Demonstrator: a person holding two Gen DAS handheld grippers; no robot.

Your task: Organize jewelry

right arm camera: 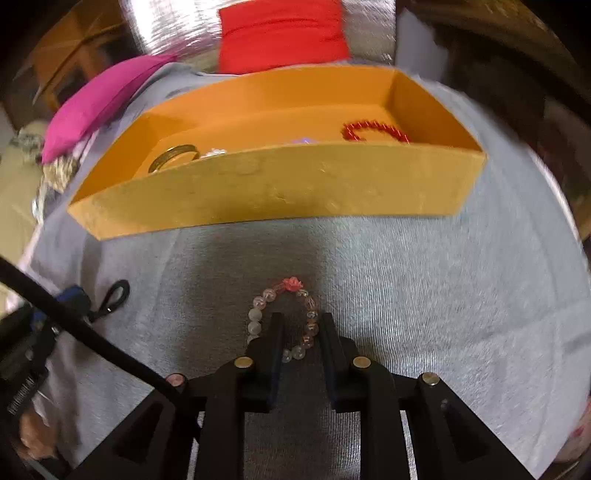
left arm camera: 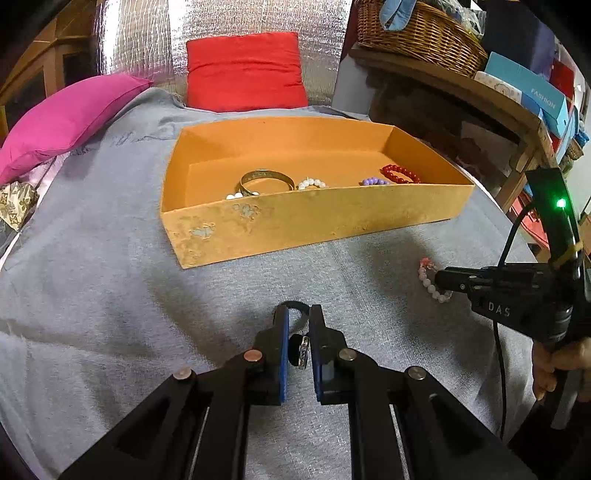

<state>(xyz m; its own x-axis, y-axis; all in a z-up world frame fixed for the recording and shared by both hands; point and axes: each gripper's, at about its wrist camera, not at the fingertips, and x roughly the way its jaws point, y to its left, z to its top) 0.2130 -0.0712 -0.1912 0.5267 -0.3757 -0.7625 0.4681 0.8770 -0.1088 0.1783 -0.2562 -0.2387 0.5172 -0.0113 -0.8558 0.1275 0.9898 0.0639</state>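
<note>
An orange box (left arm camera: 314,218) stands on the grey cloth (left arm camera: 110,295). Inside it lie a gold bangle (left arm camera: 266,181), white bead bracelets (left arm camera: 312,183), purple beads (left arm camera: 373,181) and a red bead bracelet (left arm camera: 400,173). My left gripper (left arm camera: 299,314) is shut on a black cord with a silver clasp (left arm camera: 301,350); the cord's loop pokes out past the fingertips. On the cloth in front of the box lies a pink bead bracelet (right arm camera: 293,283) with a rose bead. My right gripper (right arm camera: 301,321) is shut on its near right side, also seen from the left wrist view (left arm camera: 439,280).
A pink pillow (left arm camera: 62,118) and a red pillow (left arm camera: 245,70) lie behind the box. A wooden shelf at the right carries a wicker basket (left arm camera: 417,33) and a blue carton (left arm camera: 528,92). A person's hand (left arm camera: 561,369) grips the right tool's handle.
</note>
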